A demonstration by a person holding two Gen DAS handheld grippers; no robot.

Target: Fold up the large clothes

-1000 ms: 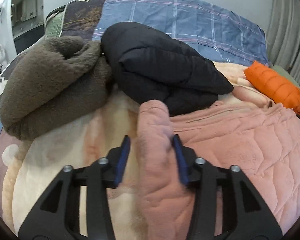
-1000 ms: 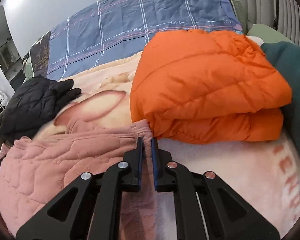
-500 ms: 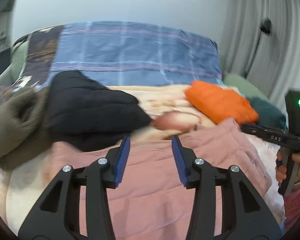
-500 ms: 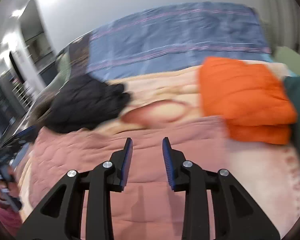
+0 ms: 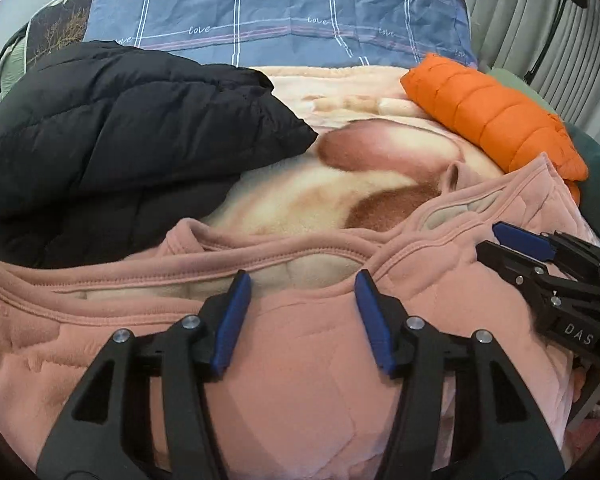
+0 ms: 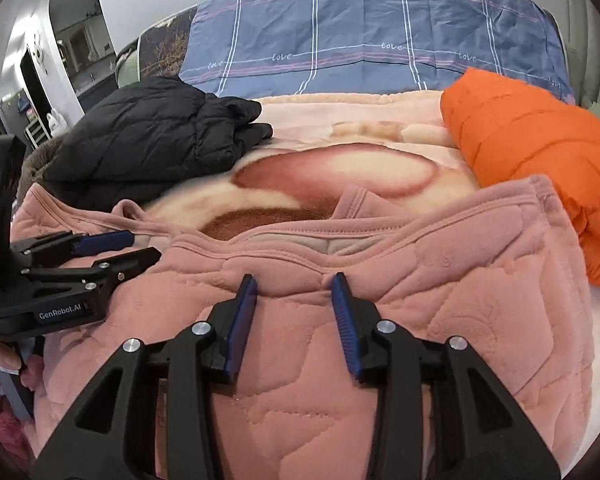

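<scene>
A pink quilted garment [image 5: 300, 380] [image 6: 460, 280] lies spread across the bed, its neckline edge toward the far side. My left gripper [image 5: 303, 280] hovers over the garment just short of that edge. Its jaws are opening, and the blue pads press on nothing. My right gripper [image 6: 295, 280] stands the same way over the garment, jaws opening, with fabric below them but not pinched. Each gripper shows in the other's view: the right gripper [image 5: 490, 238] at the right, the left gripper [image 6: 144, 245] at the left.
A black puffer jacket [image 5: 120, 128] [image 6: 152, 140] lies at the far left and a folded orange puffer jacket [image 5: 492, 116] [image 6: 540, 148] at the far right. A peach blanket [image 5: 320, 192] covers the bed; blue plaid bedding [image 5: 280, 12] lies behind. A hand [image 6: 4, 360] holds the left gripper.
The left jaws came off the pink sleeve fold and the right jaws, shut on the garment's edge, opened. Both grippers swung toward the middle, and the garment now lies spread flat.
</scene>
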